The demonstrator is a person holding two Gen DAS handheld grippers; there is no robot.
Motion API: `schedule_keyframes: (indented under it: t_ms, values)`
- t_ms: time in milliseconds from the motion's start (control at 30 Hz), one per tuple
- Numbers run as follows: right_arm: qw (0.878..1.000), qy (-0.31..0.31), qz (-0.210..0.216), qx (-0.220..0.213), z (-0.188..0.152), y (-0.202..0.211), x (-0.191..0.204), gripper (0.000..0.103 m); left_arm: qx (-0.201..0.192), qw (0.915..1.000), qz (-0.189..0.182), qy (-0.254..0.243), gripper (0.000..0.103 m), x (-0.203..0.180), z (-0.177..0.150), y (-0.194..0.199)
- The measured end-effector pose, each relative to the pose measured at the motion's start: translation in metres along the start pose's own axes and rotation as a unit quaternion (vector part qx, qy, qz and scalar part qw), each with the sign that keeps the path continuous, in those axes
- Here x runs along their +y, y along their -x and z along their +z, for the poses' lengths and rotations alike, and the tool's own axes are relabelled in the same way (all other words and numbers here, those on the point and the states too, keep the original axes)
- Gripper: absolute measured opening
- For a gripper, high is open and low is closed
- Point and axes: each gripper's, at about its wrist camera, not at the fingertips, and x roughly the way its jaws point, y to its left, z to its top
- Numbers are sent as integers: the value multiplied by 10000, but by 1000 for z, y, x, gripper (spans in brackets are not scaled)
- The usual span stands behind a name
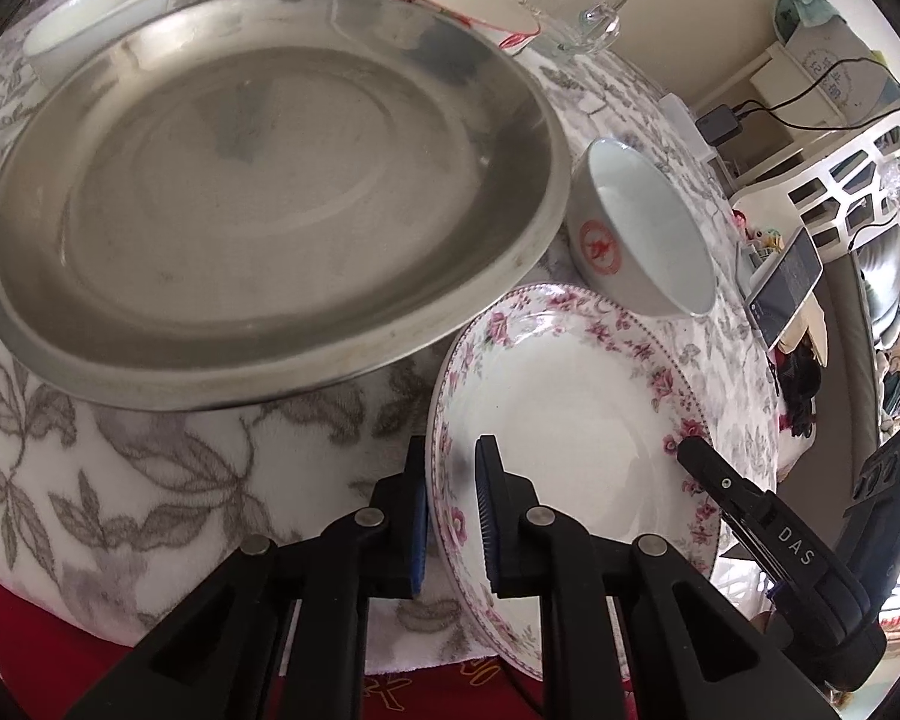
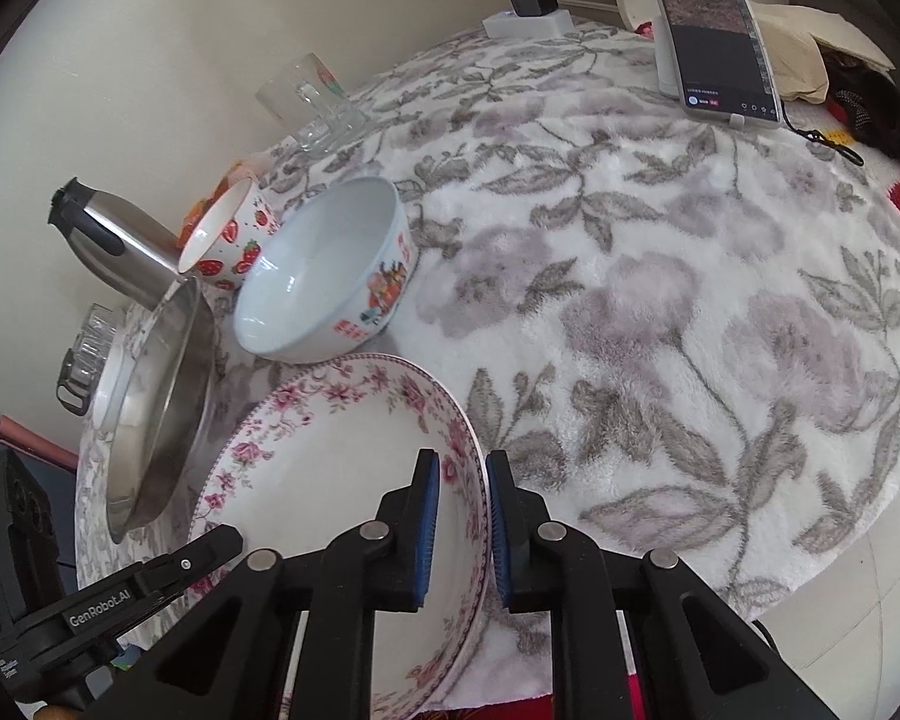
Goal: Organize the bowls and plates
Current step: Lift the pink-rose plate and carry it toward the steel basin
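A white plate with a pink flower border (image 1: 570,420) lies at the near edge of the table. My left gripper (image 1: 452,456) is shut on its left rim, one blue pad under the rim and one inside. My right gripper (image 2: 461,468) is shut on the opposite rim of the same plate (image 2: 342,462). A large steel tray (image 1: 270,198) sits just behind the plate to the left. A white bowl with a red emblem (image 1: 630,228) stands right behind the plate, close to its rim. Further back are a strawberry-patterned bowl (image 2: 228,240) and a plain white bowl (image 1: 96,12).
A flowered fleece cloth (image 2: 630,300) covers the round table. A glass mug (image 2: 312,102) and a steel kettle (image 2: 108,240) stand at the back by the wall. A phone (image 2: 714,30) leans upright at the far right. A white basket (image 1: 840,180) is beyond the table.
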Motion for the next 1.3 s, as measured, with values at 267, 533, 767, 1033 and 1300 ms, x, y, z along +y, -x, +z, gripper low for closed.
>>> schedule_keyframes:
  t_ms: [267,533,767,1033,1300]
  values:
    - [9998,-38,205,27,-3,6,-2,17,-75,9998,-150,122,15,6,-1,10]
    - [9996,-101,281,-4,-6,11,-5,17,-173,9997,-161,-32,15,0,-3,22]
    - [9989,-131,400,-181,-11,23,-5,17,-248,9994,-199,-108,15,-3,-4,29]
    - [9975,-127,547,-418,-12,35,-3,17,-460,9983,-211,-278,15,-9,-6,44]
    - [9947,-29,688,-764,-11,48,4,17,-785,9956,-301,-415,15,-12,-3,60]
